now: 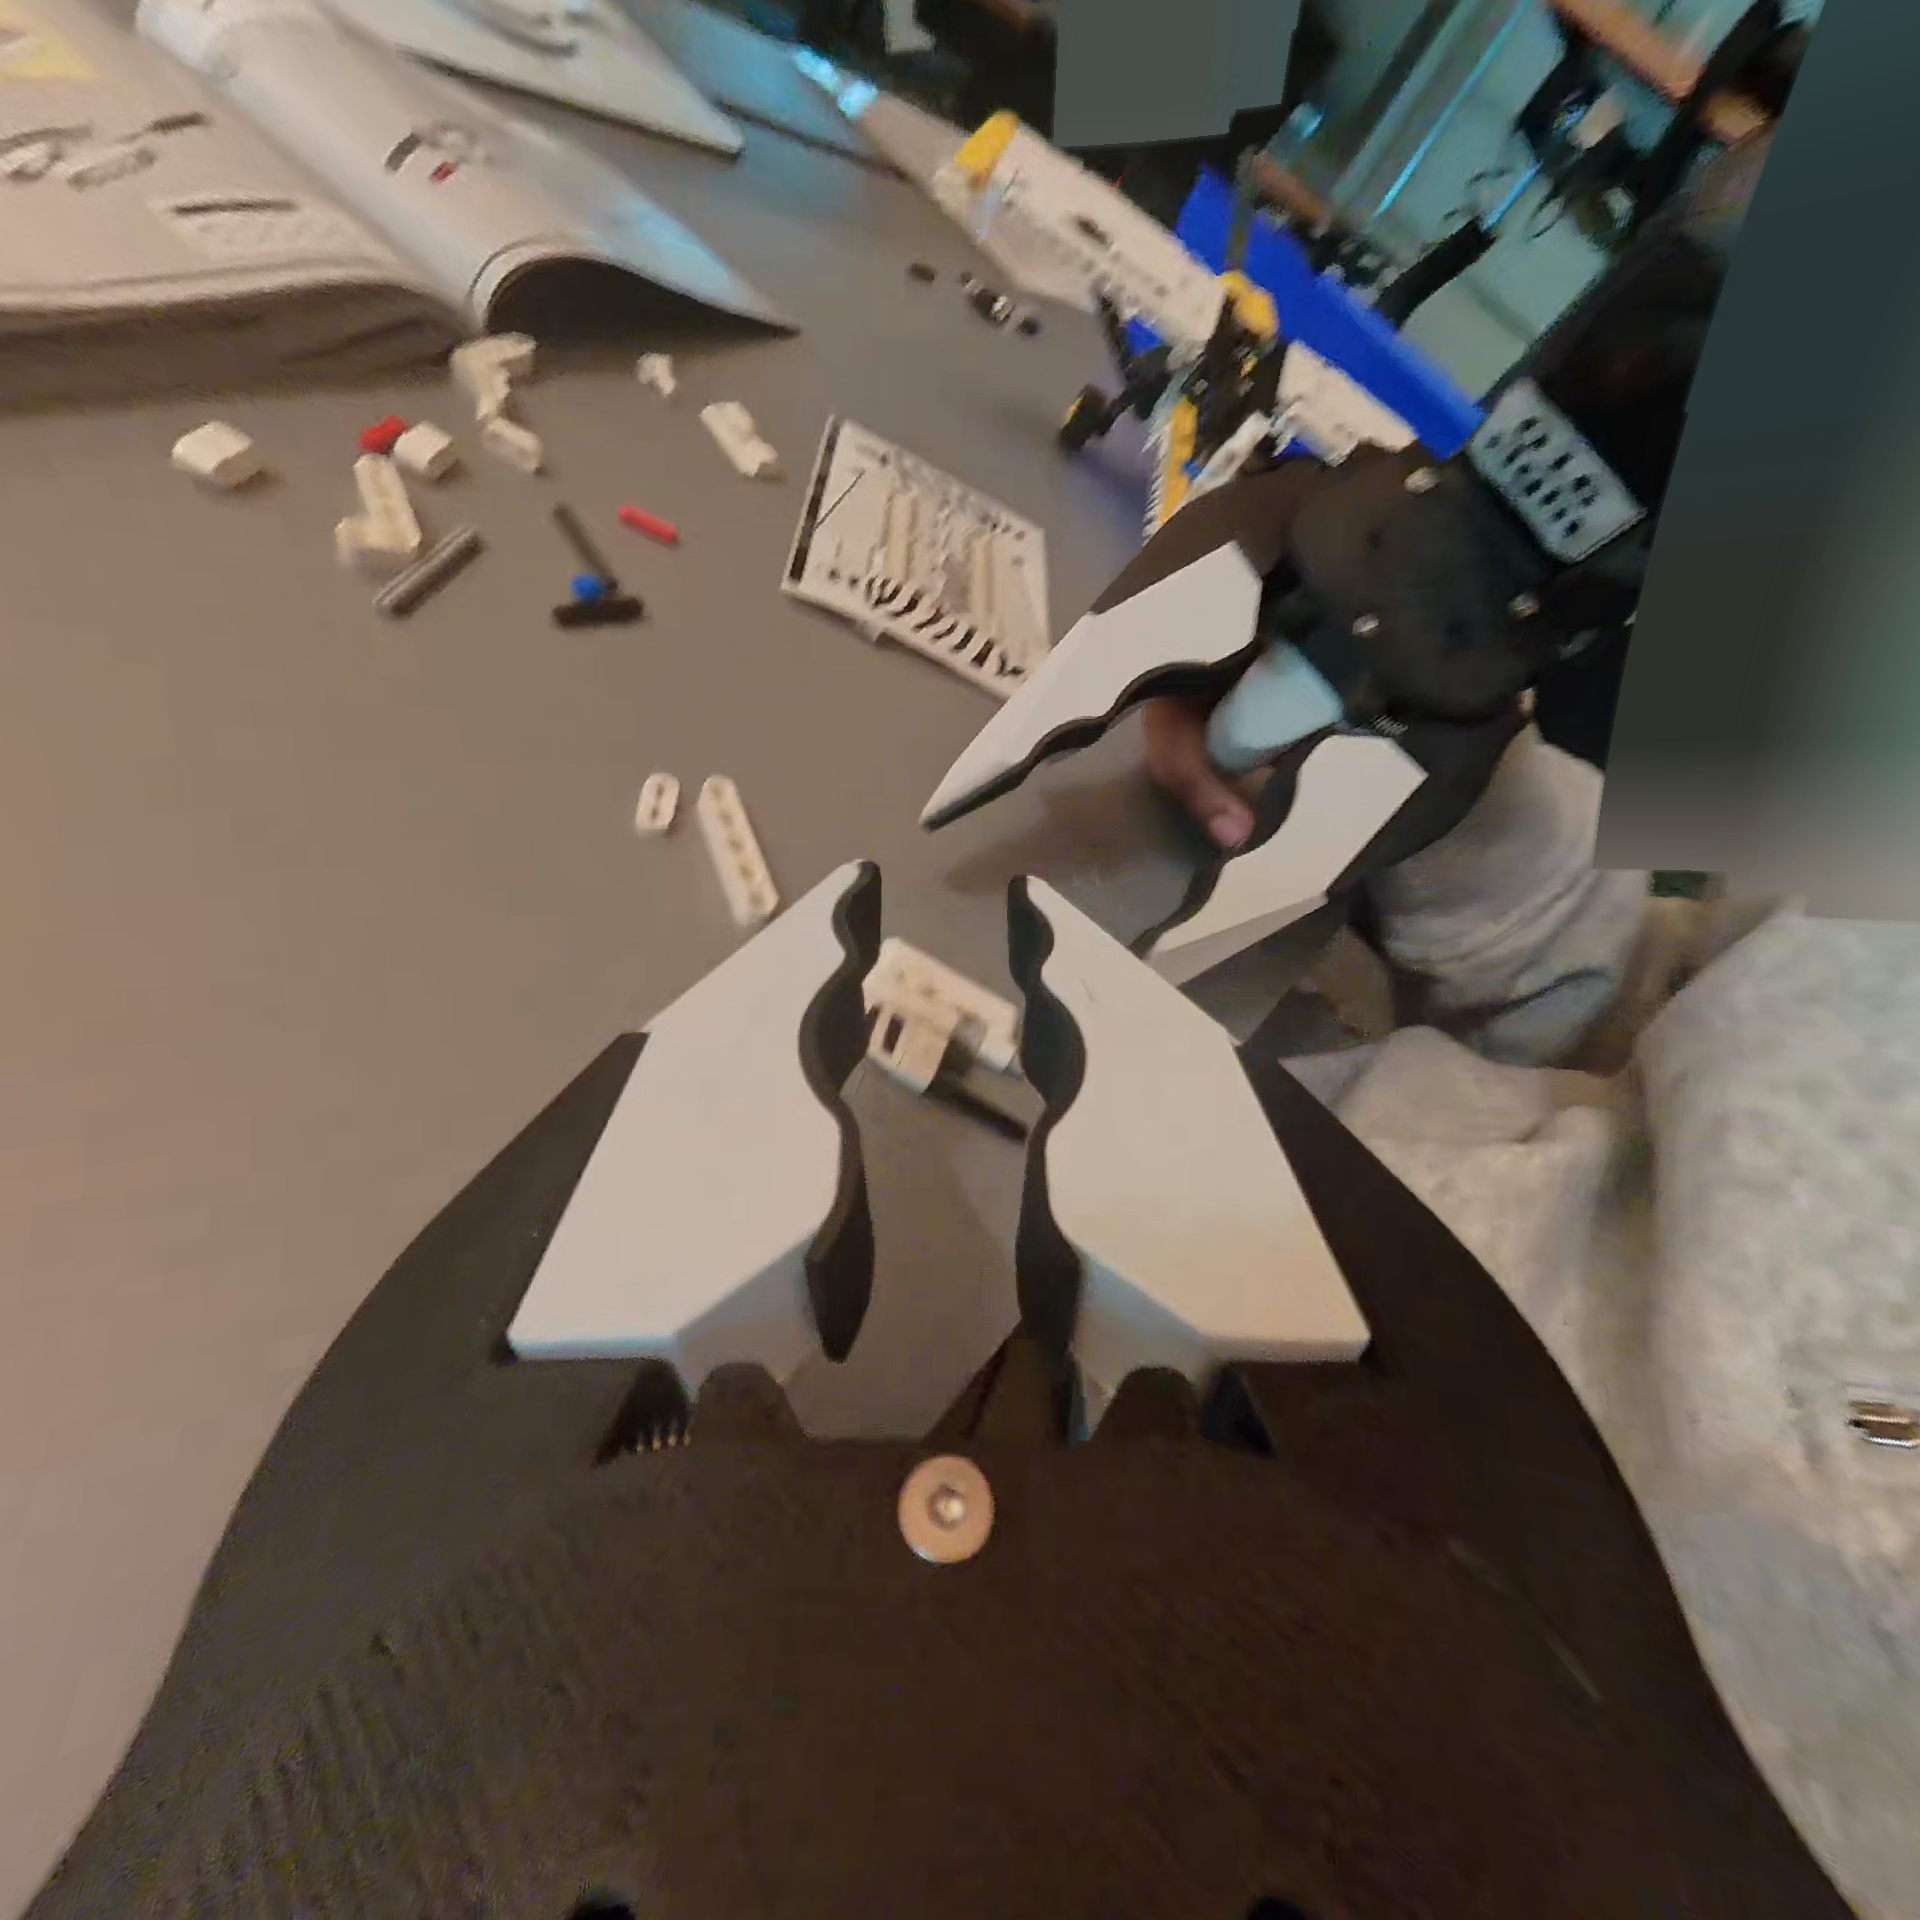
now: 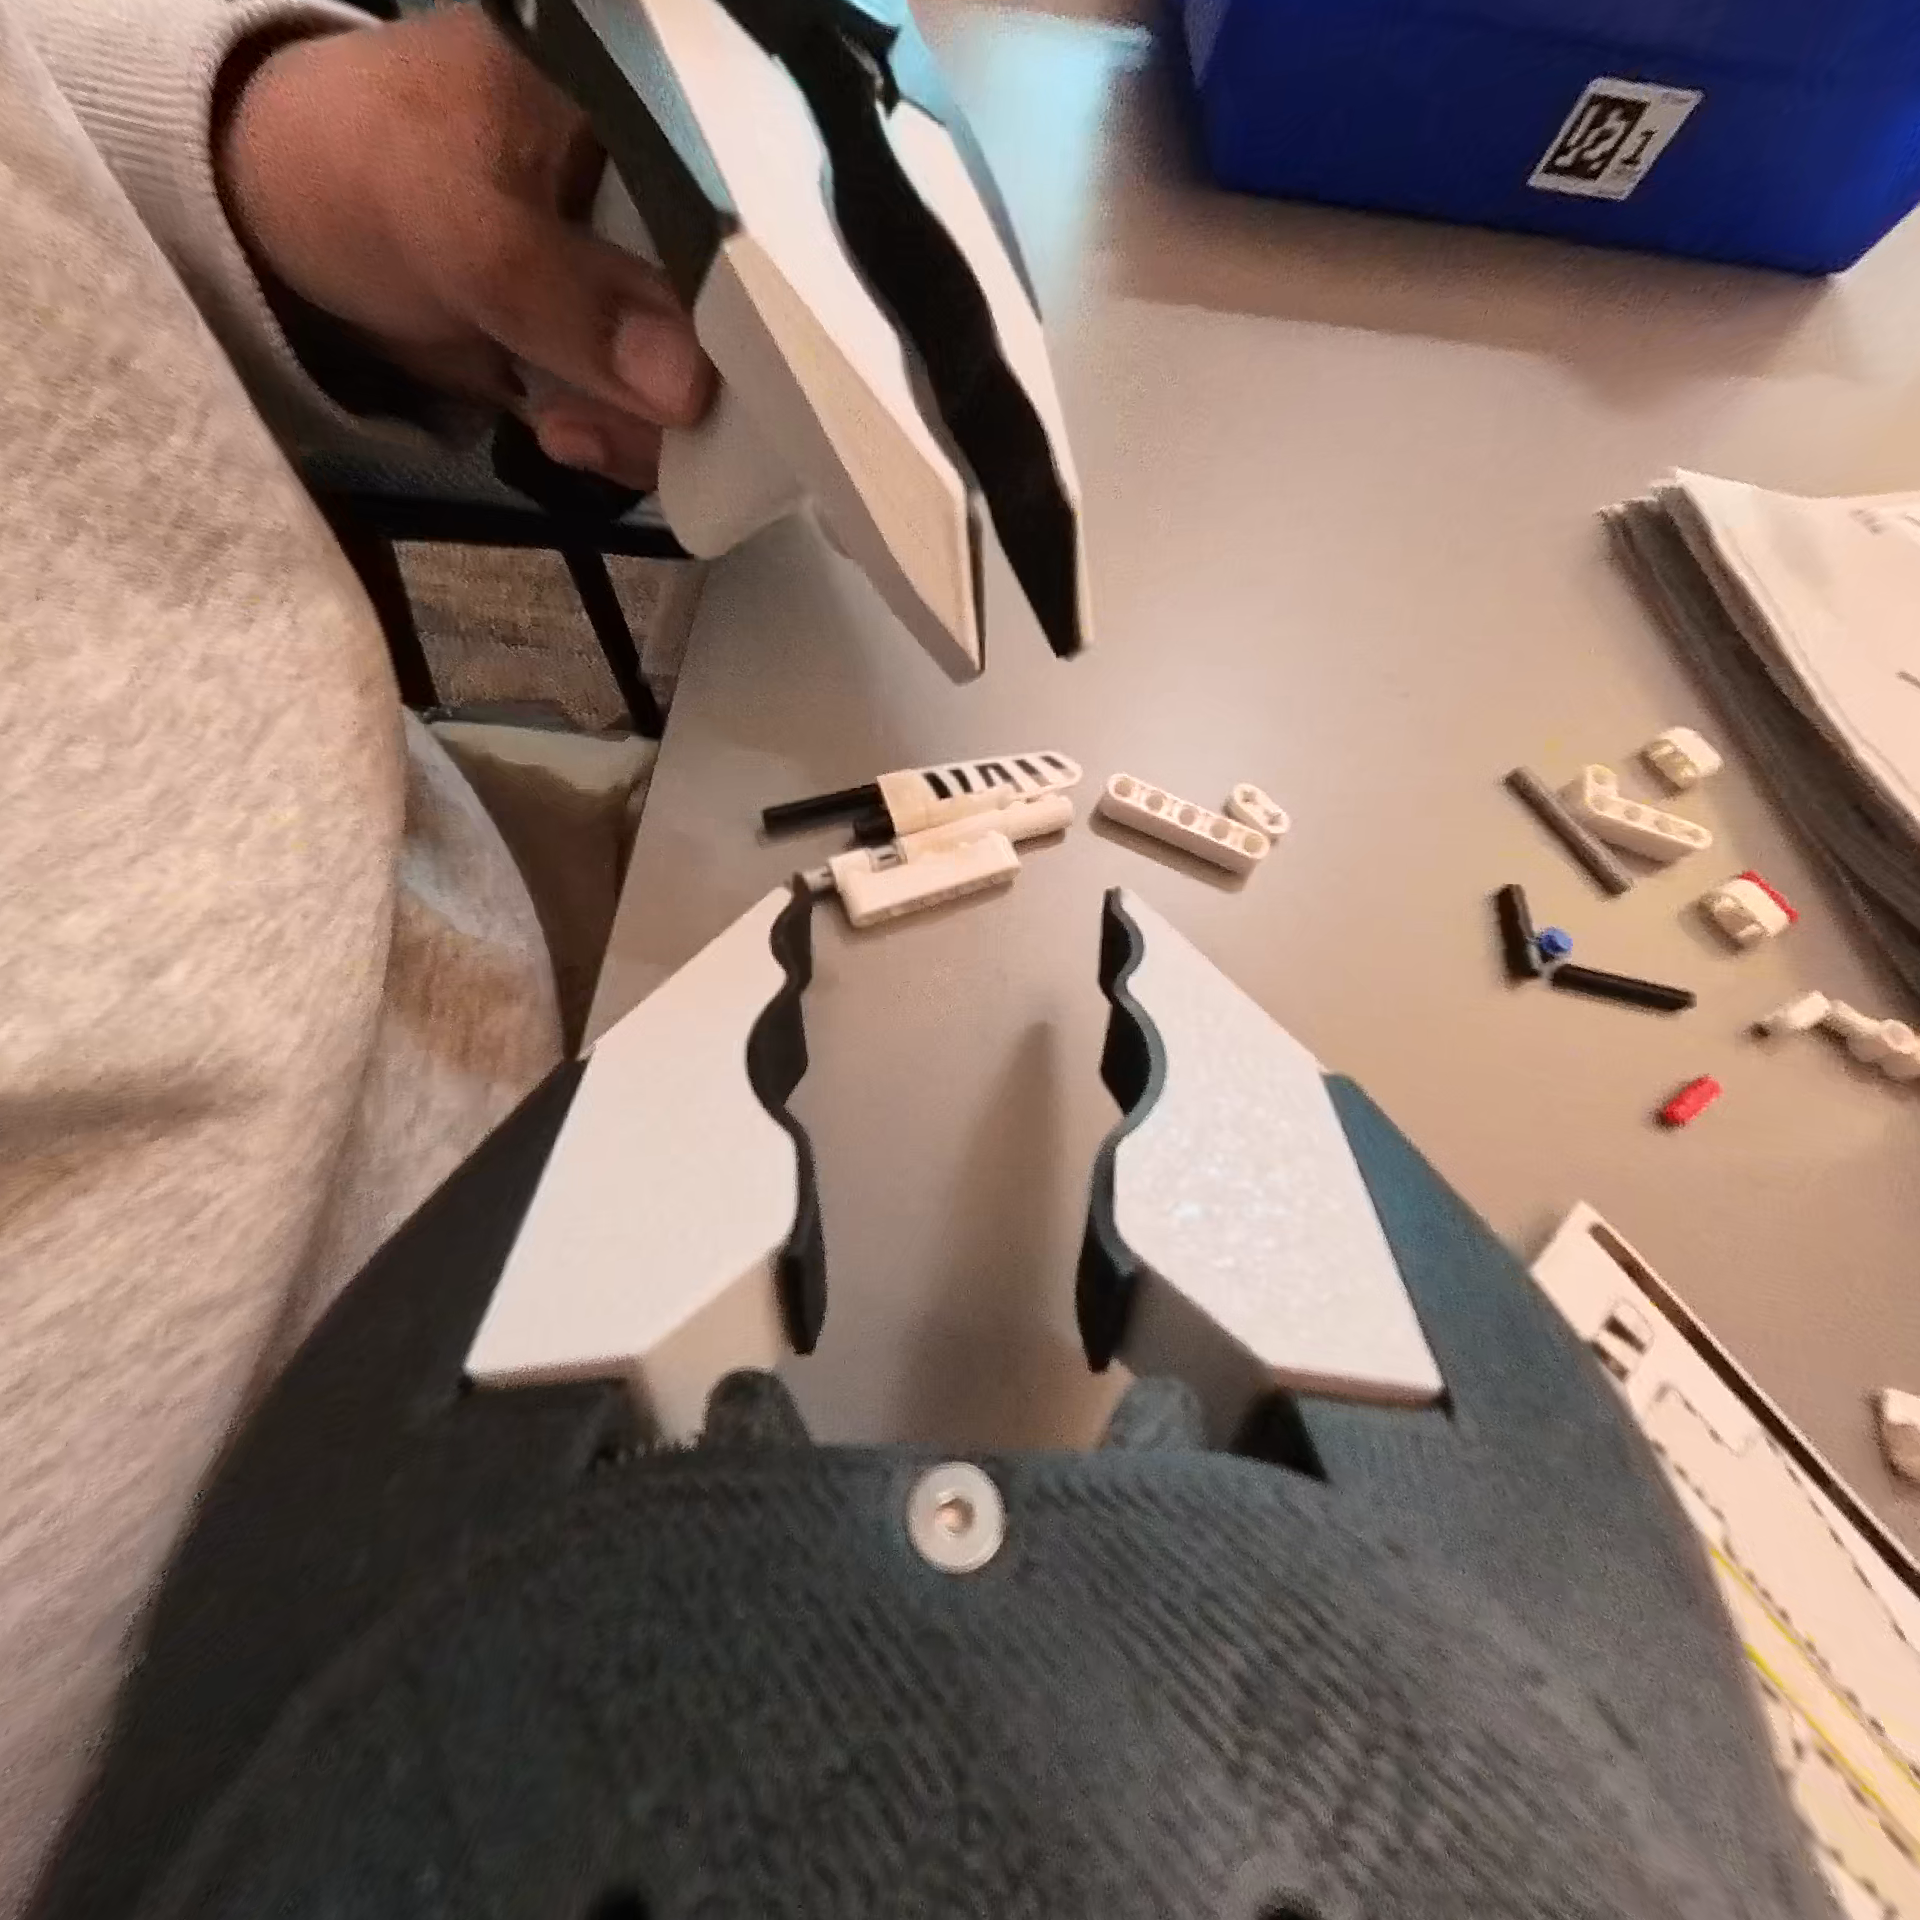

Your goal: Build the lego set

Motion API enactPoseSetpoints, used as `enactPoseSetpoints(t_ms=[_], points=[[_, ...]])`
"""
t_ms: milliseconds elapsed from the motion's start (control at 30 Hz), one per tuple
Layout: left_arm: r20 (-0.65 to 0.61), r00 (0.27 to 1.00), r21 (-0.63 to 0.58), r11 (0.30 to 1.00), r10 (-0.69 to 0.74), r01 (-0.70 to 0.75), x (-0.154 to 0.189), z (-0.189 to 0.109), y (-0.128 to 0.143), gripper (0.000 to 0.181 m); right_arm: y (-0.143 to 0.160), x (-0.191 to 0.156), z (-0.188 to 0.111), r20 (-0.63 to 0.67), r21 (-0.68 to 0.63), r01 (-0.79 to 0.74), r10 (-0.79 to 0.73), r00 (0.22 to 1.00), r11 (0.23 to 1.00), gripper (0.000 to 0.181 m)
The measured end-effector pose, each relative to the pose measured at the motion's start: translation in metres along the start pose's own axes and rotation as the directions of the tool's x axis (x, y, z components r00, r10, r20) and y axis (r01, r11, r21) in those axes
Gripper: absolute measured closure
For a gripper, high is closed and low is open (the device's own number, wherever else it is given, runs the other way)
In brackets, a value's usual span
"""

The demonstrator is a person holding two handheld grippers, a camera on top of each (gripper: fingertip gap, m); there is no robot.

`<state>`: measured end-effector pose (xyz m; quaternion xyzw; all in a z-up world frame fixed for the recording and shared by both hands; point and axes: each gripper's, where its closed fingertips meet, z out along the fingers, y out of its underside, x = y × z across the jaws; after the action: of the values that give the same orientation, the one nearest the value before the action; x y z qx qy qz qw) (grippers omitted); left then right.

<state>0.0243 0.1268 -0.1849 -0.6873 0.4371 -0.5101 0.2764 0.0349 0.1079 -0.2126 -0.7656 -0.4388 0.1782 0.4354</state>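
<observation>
On the worktop [image 1: 260, 831], far left in the left wrist view, lies the open manual [image 1: 260, 208]; in front of it loose white, red and black pieces [image 1: 416, 488] are scattered, then a sticker sheet [image 1: 914, 551], and farther right the long white, yellow and black model [image 1: 1174, 301] stands beside a blue bin [image 1: 1340, 322]. The model looks partly built, yet with so many pieces unattached much seems left. Near the worktop's front edge rests a small white sub-assembly [image 2: 935, 842] with a black axle, and just right of it a white beam [image 2: 1184, 826]. The left claw [image 1: 943, 883] hangs above the sub-assembly, tilted down, jaws a little apart and gripping nothing. The right claw [image 2: 951, 904] points at it from the other side, low and near level, jaws wide and empty. A hand [image 2: 447, 229] in a grey sleeve holds the left tool.
</observation>
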Motion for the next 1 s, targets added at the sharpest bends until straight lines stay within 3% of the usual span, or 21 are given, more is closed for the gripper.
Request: enactPoseSetpoints(t_ms=[167,333,600,733,1000], points=[[0.019,0.999,-0.045,0.998,-0.04,0.041,-0.008,0.003,0.018,0.157,-0.002,-0.006,0.016,0.042,-0.045,0.028,-0.026,0.999,0.999,0.122],[0.061,0.994,-0.056,0.995,0.089,-0.085,-0.005,0.004,0.022,0.155,0.003,-0.006,0.026,0.044,-0.114,0.004,0.001,0.999,0.994,0.134],[0.03,0.986,-0.035,0.986,0.162,-0.161,0.015,-0.002,0.025,0.155,0.018,-0.004,0.006,-0.113,-0.179,-0.124,0.105,0.988,0.976,0.14],[0.079,0.975,-0.07,0.977,0.209,-0.203,0.012,0.002,0.03,0.154,0.026,0.001,-0.006,-0.208,-0.205,-0.174,0.131,0.969,0.963,0.138],[0.218,0.925,-0.148,0.947,0.312,-0.285,-0.005,0.009,0.037,0.147,0.031,0.0,-0.016,-0.262,-0.205,-0.168,0.112,0.959,0.964,0.129]])
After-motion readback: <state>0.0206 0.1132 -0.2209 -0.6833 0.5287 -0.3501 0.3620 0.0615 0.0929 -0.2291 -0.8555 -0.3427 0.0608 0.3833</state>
